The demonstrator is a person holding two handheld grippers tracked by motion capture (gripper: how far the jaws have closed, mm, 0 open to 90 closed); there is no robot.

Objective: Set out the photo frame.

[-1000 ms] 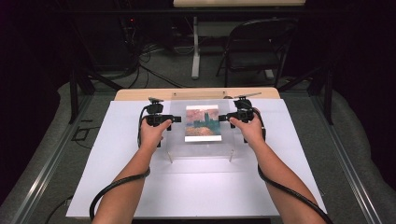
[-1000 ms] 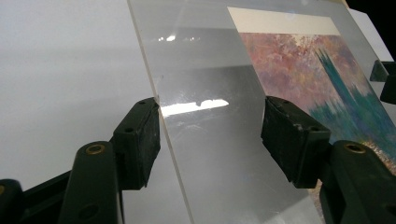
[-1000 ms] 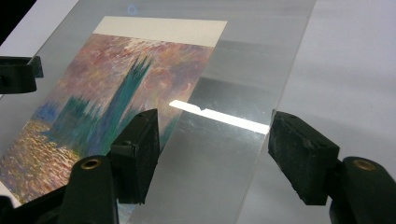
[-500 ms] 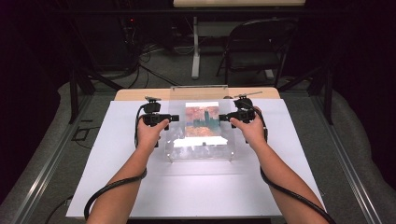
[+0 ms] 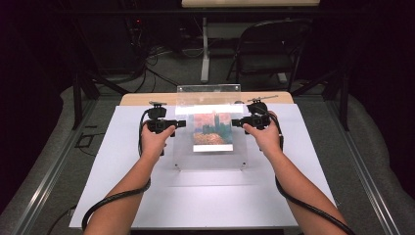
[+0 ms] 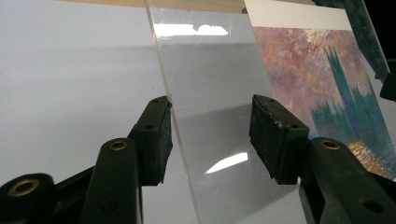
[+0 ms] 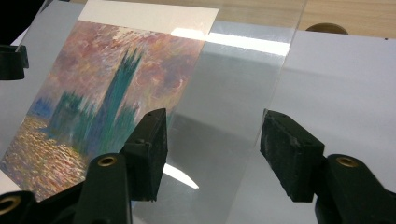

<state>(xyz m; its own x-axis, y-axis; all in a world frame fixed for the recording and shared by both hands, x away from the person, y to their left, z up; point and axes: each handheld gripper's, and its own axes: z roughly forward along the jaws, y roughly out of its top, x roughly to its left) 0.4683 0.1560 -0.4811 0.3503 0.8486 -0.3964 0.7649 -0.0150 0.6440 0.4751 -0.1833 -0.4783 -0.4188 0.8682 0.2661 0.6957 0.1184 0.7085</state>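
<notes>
where the two grippers meet over the white table (image 5: 122,196), a big clear plastic sheet (image 5: 210,105) is tipped up between them, its far edge high and its near edge low by the table top. the sheet is the biggest thing between the two grippers. stuck on it is a smaller picture card (image 5: 212,131) with a painting of dark green towers under a pink sky, plus a white strip along the top. the card sits in the middle, about the same way off from each gripper.

the left gripper (image 5: 177,124) reaches in from the sheet's left edge. in the left gripper view its jaws have just been closing, and the sheet's edge (image 6: 175,135) stands between them. one pad seems to touch that edge, the other pad stands off from the sheet, so it is not squeezing yet.

the right gripper (image 5: 238,122) comes in from the sheet's right edge. its jaws have just been closing too. in the right gripper view the sheet's edge (image 7: 273,93) runs between the two pads, with a gap on each side, so this gripper is loose around it.
</notes>
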